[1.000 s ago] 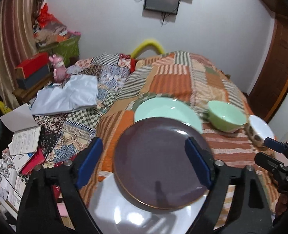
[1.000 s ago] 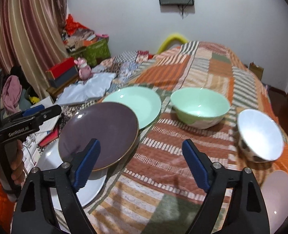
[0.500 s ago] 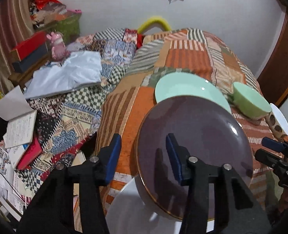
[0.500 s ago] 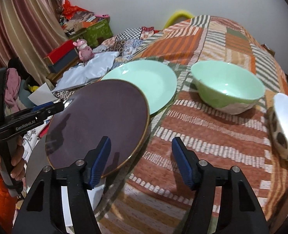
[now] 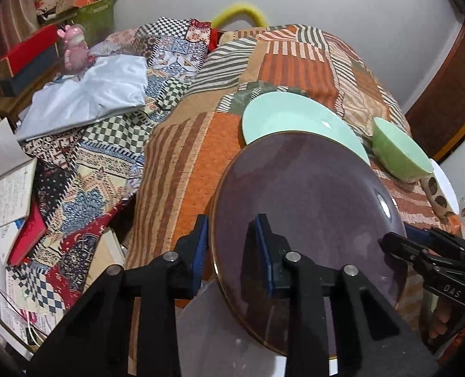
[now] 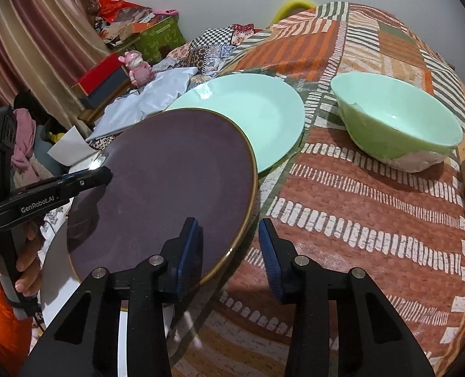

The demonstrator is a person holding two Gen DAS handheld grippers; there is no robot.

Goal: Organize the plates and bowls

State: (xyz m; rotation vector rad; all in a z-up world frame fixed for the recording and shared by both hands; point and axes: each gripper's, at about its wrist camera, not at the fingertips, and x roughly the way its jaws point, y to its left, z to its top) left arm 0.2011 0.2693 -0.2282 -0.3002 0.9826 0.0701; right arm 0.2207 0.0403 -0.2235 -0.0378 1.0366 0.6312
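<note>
A dark purple plate (image 5: 304, 216) with a gold rim is held tilted above a white plate (image 5: 216, 330) at the bed's near edge. My left gripper (image 5: 232, 248) straddles its left rim with narrowed jaws, seemingly shut on it. My right gripper (image 6: 229, 251) straddles its right rim (image 6: 241, 229) with a gap still showing between the pads. The purple plate (image 6: 163, 188) overlaps the mint green plate (image 6: 245, 110), also in the left wrist view (image 5: 295, 119). A green bowl (image 6: 395, 119) sits to the right.
A white bowl with brown spots (image 5: 436, 188) stands at the far right of the bedspread (image 6: 358, 220). Books, papers and a grey cloth (image 5: 91, 94) lie off the bed's left side. A pink toy (image 6: 138, 69) stands behind them.
Both grippers have narrowed from wide open and closed in on the purple plate's opposite rims. The plate has tilted and lifted off the white plate.
</note>
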